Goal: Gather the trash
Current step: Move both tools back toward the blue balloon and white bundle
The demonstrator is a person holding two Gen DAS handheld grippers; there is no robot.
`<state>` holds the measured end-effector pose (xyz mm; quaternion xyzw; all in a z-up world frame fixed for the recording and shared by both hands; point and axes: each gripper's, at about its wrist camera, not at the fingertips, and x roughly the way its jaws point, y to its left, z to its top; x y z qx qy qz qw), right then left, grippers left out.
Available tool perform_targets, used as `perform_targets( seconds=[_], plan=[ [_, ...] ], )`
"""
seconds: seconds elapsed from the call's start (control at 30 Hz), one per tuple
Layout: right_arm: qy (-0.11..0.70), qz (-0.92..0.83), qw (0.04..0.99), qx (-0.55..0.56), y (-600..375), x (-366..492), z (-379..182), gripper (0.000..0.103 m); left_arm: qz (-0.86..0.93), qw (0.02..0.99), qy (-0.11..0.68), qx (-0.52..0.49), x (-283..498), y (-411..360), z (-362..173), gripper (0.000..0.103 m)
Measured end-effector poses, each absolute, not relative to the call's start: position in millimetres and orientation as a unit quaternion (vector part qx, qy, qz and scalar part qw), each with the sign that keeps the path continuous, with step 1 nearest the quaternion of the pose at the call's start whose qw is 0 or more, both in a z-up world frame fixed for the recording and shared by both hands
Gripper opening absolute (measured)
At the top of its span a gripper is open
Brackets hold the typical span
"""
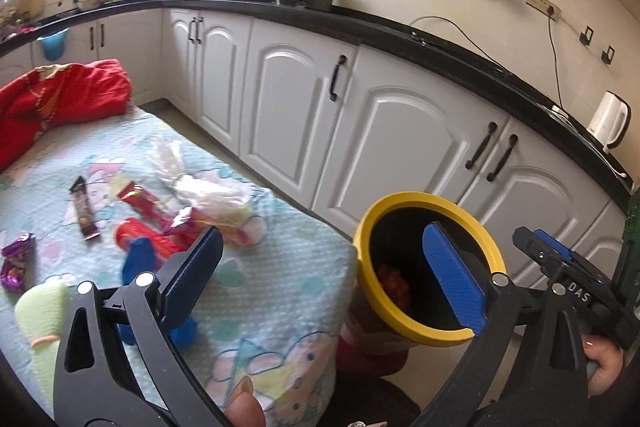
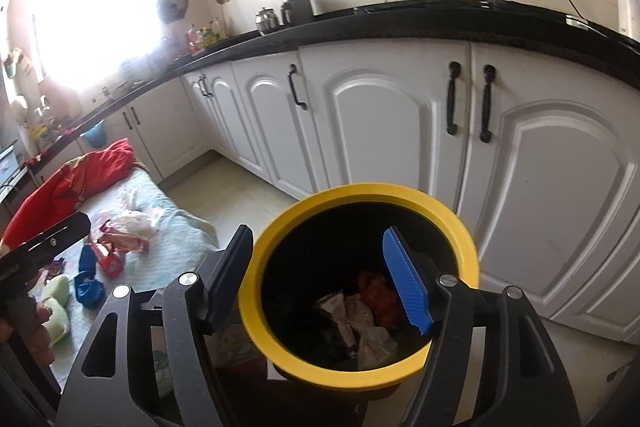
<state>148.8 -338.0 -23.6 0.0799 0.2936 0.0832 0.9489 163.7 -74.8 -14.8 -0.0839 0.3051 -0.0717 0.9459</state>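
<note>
A black bin with a yellow rim stands on the floor beside the table, holding crumpled wrappers. My right gripper hangs open above the bin's mouth with nothing between its fingers. My left gripper is wide open and empty, its blue pad in front of the bin's rim. On the table lie a brown bar wrapper, a red wrapper, a purple wrapper, a red packet and a white plastic bag.
The table wears a pastel cartoon cloth; a red garment is heaped at its far end. A blue item and a green soft item lie near me. White cabinets under a black counter run behind the bin.
</note>
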Motion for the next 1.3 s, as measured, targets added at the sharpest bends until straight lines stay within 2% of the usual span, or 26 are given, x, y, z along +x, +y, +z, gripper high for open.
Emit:
perform_targets(
  seconds=[0.7,1.1,1.3],
  plan=[
    [0.281,0.166,0.944,0.039,-274.3,133.9,-5.9,0.067,0.003,0.951,0.294,-0.093,131.4,-8.9,-15.3,0.092],
    [0.284,0.235,0.929,0.014,-221.6,142.5,1.4,0.068,0.027,0.941,0.325,-0.089,125.7,24.6,-28.3,0.092],
    [0.291,0.268,0.918,0.001,-188.6,168.1,8.4,0.068,0.014,0.935,0.344,-0.088,125.7,32.1,-32.9,0.078]
  ],
)
